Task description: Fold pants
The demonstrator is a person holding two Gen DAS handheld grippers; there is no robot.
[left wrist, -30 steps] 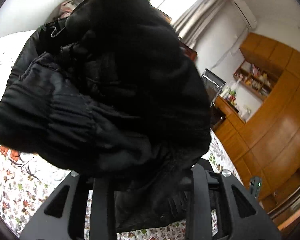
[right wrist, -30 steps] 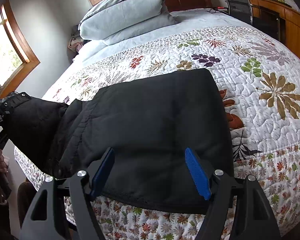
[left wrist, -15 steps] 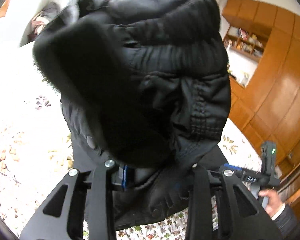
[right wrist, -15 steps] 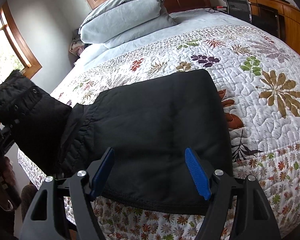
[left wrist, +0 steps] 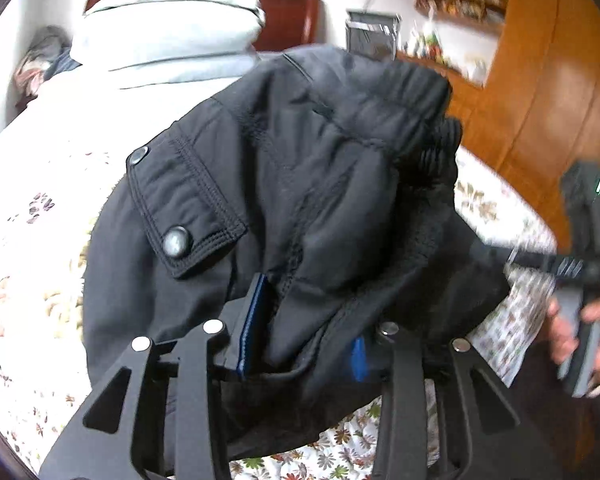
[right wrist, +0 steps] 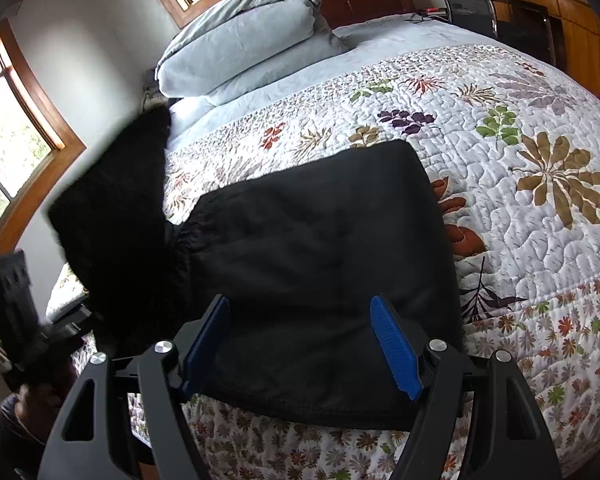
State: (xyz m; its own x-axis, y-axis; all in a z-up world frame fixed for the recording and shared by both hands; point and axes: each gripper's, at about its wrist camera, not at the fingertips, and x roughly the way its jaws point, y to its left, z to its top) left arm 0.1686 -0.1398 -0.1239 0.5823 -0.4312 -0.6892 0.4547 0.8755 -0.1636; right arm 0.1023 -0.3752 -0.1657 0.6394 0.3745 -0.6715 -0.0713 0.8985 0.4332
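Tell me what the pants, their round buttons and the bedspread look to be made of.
Pants: black woven synthetic, probably nylon or polyester, faint sheen, topstitched seams, padded look. Buttons: apparently metal snaps, dull grey gleam. Bedspread: quilted matte cloth, likely cotton, puckered stitching, printed leaves.

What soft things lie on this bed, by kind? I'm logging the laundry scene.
Black pants: 1
Floral quilt: 1
Folded pale blue duvet: 1
Total: 3

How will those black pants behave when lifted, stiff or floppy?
Probably floppy: the black pants sag and bunch over the left gripper. Likely bulky, since the fabric looks thick and padded. The part on the quilt lies flat, so it should stay put.
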